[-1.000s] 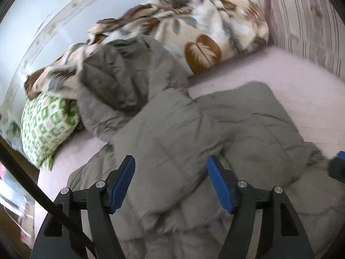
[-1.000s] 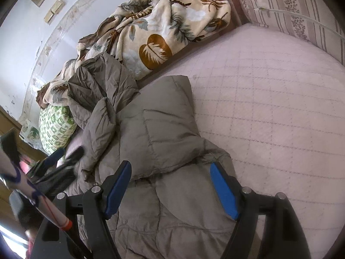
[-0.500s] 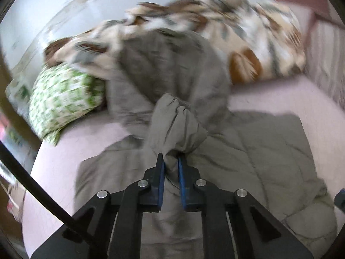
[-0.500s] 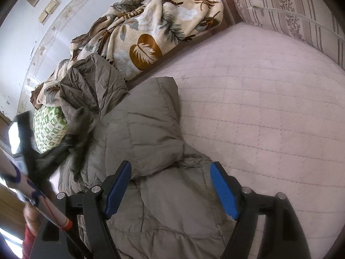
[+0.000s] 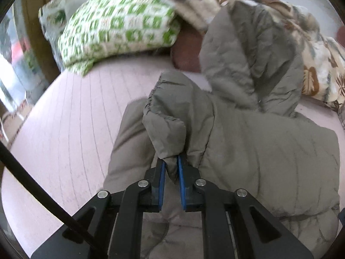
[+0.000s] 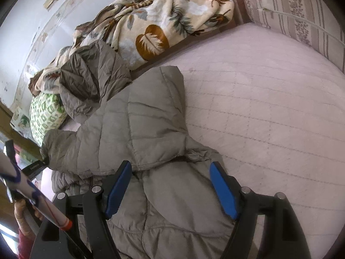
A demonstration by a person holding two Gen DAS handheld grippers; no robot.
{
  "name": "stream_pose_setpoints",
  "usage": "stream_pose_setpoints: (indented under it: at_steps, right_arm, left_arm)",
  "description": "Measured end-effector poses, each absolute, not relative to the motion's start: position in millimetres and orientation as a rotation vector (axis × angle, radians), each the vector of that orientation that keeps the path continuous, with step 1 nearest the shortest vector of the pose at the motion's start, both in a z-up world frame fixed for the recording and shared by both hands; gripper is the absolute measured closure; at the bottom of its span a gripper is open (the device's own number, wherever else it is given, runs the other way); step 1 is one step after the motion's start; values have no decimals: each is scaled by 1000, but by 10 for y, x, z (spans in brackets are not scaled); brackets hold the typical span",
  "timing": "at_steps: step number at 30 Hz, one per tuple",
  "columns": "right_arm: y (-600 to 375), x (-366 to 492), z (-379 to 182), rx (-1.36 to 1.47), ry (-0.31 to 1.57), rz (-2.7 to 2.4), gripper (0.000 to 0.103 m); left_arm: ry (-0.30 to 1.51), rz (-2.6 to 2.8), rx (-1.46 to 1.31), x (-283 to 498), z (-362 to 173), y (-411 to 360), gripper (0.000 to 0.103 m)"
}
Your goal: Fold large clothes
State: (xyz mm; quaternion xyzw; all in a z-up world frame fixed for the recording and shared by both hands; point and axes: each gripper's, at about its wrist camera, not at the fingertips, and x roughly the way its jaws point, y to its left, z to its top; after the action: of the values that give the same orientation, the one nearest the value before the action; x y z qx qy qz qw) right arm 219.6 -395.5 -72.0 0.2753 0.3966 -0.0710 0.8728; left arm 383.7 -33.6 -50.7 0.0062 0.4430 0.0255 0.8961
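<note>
Nearest the left wrist camera, the left gripper [image 5: 171, 168] is clamped on a bunched fold of the grey quilted jacket [image 5: 248, 146], apparently at the sleeve [image 5: 170, 112], whose gathered cuff [image 5: 151, 99] stands just beyond the blue pads. Nearest the right wrist camera, the right gripper [image 6: 170, 192] hangs with its jaws spread wide over the lower part of the jacket [image 6: 146, 129]; the pads hold nothing, though whether they brush the cloth cannot be told. The jacket lies spread on the pink quilted bedspread [image 6: 269, 108], its body reaching away from both grippers and its hood [image 6: 94, 82] heaped at the far end. The garment looks puffy, light and soft: it will probably compress in the jaws, sag between grip points and slide a little on its smooth shell, so seams, cuff and hem edges seem the surest places to take hold. Beyond the hood lie a green patterned pillow [image 5: 120, 28] and a crumpled leaf-print blanket [image 6: 163, 19]; a striped cushion [image 6: 301, 10] stands at the far right.
</note>
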Motion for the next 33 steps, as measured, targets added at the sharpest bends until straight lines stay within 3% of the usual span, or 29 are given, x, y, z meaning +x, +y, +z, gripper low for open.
stream_pose_setpoints:
  at_steps: [5,9,12,13,16,17,26,33]
  right_arm:
    - [-3887,2257,-748,543,844,-144,24]
    - [-3862,2306,-788,541,862,-144,24]
    - [-3860,2307,-771,540,856,-147,24]
    - [-3859,2306,-764,540,853,-147,24]
    - [-3833,2297,-729,534,840,-147,24]
    - [-3810,2303,-720,526,837,-147,24]
    - [-3683,2625,-796,417,836,-250,27]
    - [-3645,2771,-913,369,891,-280,26]
  left_arm:
    - [941,29,-62,3794,-684,-185,91]
    - [934,65,-24,3659,-616,-150,74]
    - [911,65,-7,3506,-462,-45,71]
    - [900,58,-15,3439,-387,10,68]
    - [857,73,-50,3370,-206,144,41]
    - [846,90,-56,3401,-159,175,39]
    - [1015,160,-55,4033,-617,143,37]
    - [976,180,64,4013,-684,-3,37]
